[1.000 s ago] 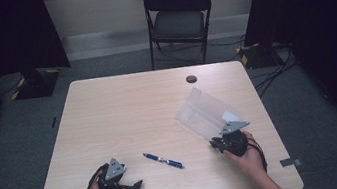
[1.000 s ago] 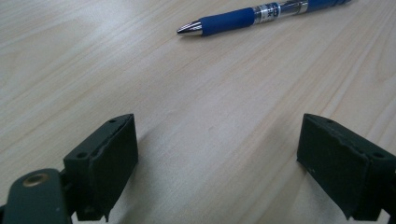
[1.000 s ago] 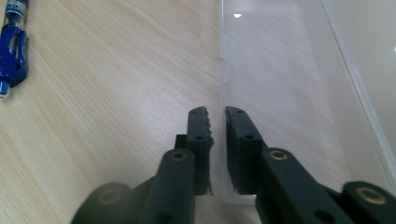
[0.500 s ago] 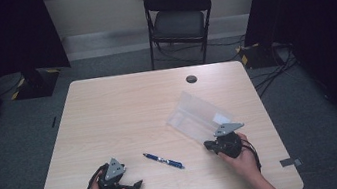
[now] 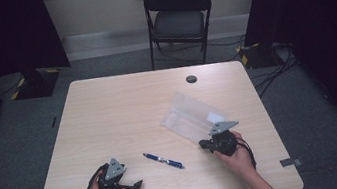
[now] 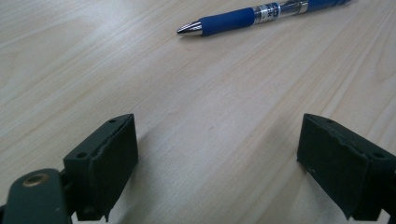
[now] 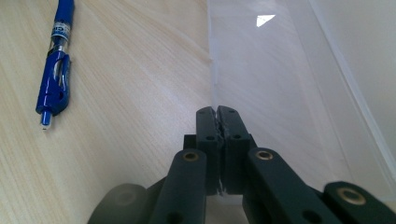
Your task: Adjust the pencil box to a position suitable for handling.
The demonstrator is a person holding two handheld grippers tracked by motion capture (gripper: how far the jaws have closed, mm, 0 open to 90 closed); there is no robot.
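Note:
A clear plastic bag (image 5: 187, 117) lies on the right half of the wooden table (image 5: 123, 106). My right gripper (image 5: 205, 145) is shut on its near edge; in the right gripper view the closed jaws (image 7: 217, 114) pinch the edge of the bag (image 7: 280, 84). A blue pen (image 5: 163, 160) lies flat between the two hands, and it is at the left in the right gripper view (image 7: 56, 70). At the near left, my left gripper (image 5: 134, 187) rests low over bare wood. Its jaws stand open (image 6: 219, 154) with nothing between them, and the pen (image 6: 261, 14) lies a little ahead.
A black folding chair (image 5: 179, 17) stands behind the table's far edge. A small black round cap (image 5: 191, 79) is set into the tabletop near that edge. Cables (image 5: 278, 65) run over the floor at the right.
My right gripper has shifted a little to the left, and the bag has slid left with it. The left gripper and the pen have kept still.

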